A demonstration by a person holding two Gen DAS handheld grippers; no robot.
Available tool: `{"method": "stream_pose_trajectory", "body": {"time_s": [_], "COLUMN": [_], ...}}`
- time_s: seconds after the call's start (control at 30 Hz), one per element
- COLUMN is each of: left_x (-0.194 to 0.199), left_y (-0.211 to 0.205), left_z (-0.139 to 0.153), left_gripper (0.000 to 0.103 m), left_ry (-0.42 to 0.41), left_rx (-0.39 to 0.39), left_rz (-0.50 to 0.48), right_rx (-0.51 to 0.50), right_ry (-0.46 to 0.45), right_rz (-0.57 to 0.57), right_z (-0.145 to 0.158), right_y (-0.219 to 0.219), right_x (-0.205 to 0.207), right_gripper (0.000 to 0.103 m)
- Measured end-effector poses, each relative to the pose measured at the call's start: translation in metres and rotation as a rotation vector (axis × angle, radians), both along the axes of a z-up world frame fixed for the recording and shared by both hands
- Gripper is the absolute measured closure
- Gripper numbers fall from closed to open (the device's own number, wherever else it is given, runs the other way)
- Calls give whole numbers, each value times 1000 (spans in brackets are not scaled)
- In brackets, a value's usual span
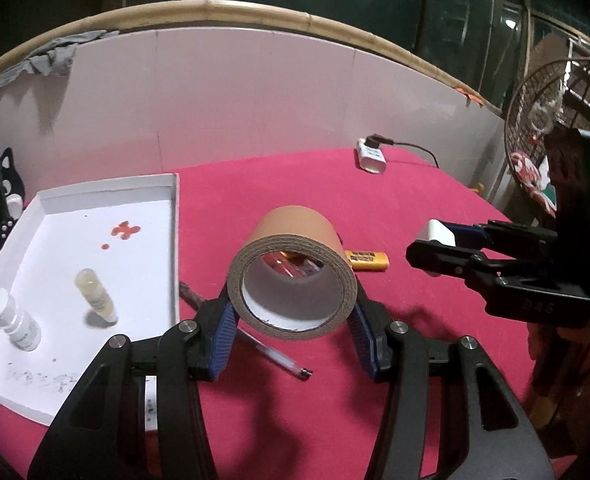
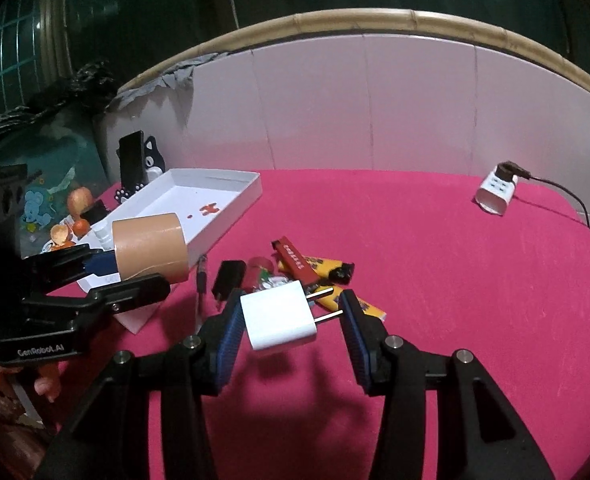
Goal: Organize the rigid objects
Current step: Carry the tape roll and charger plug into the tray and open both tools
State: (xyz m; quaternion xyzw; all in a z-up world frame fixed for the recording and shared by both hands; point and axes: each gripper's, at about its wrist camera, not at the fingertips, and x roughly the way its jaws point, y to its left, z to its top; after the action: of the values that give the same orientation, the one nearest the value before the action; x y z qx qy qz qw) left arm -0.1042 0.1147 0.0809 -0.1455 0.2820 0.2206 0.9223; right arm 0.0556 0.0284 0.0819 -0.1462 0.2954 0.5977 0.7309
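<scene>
My left gripper (image 1: 293,310) is shut on a brown tape roll (image 1: 291,280), its blue pads pressing both sides, and holds it above the red table with the hole facing the camera. In the right wrist view the left gripper (image 2: 129,276) and the tape roll (image 2: 149,246) hang beside the white tray (image 2: 231,200). My right gripper (image 2: 291,316) is shut on a white charger plug (image 2: 277,316), held clear of the table with its prongs against the right pad. The right gripper (image 1: 431,246) with the charger plug (image 1: 435,234) also shows at the right of the left wrist view.
The white tray (image 1: 135,208) at the left holds a white bottle (image 1: 15,320) and a pale stick tube (image 1: 97,292). A pen (image 1: 275,356) lies under the tape. Yellow packets (image 2: 335,272), a red stick (image 2: 295,260) and a black item (image 2: 229,280) lie mid-table. A white adapter (image 2: 495,192) with a cable sits far right.
</scene>
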Motion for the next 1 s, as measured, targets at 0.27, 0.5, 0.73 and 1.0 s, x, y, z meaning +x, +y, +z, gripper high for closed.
{"method": "stream_pose_trajectory", "body": {"time_s": [0.27,0.5,0.73,1.0], "left_x": [-23,-48,-84,-137], "left_y": [17,39,66,112], "left_z": [9,11,11,5], "left_gripper": [53,53,53,53], "left_ry": [-43,-68,-107,-126], "left_rx": [-6,-34,-47,-72], "left_rz": [70,166,269,450], "right_rx": [4,3,-6,-53], "right_ry": [-5,-27,-38,-19], "right_rz": [46,105,180,283], "right_z": [7,15,19,8], "right_y": [14,33,59,90], "right_x": [-16,-35,-60,-96], "right_gripper": [56,56,56,56]}}
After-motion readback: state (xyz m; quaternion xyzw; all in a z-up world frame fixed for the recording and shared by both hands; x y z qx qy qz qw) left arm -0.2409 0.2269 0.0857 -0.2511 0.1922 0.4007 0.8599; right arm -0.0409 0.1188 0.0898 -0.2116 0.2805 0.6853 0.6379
